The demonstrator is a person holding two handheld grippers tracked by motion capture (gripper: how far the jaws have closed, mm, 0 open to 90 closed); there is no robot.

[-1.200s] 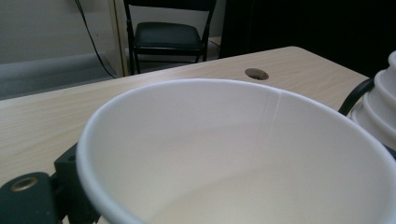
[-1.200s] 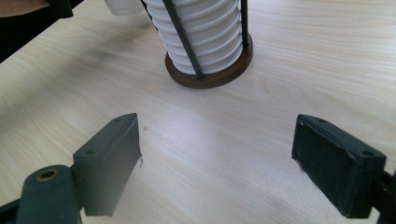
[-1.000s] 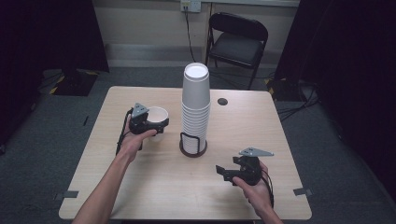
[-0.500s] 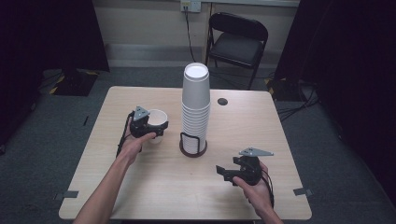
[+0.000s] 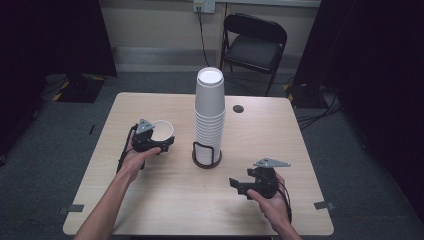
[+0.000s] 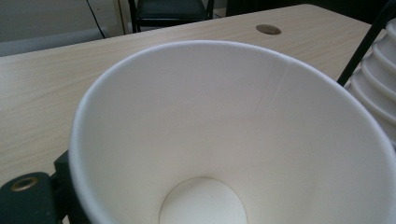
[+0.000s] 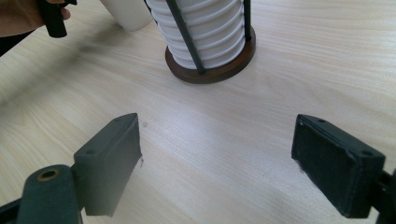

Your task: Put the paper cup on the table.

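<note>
Wooden bench (image 5: 165,200), high view: your left claw (image 5: 159,141) grasps an upright paper cup (image 5: 161,131) left of the cup stack (image 5: 209,112). Left gripper view: cup interior (image 6: 224,140) between the jaws. Right gripper view: your right claw (image 7: 233,154) released, jaws wide, facing the stack's holder base (image 7: 210,72).

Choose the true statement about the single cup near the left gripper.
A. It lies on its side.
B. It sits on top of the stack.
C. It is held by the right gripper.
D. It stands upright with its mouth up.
D: the cup stands on the table beside the stack, its open mouth up, at the left gripper.
</note>
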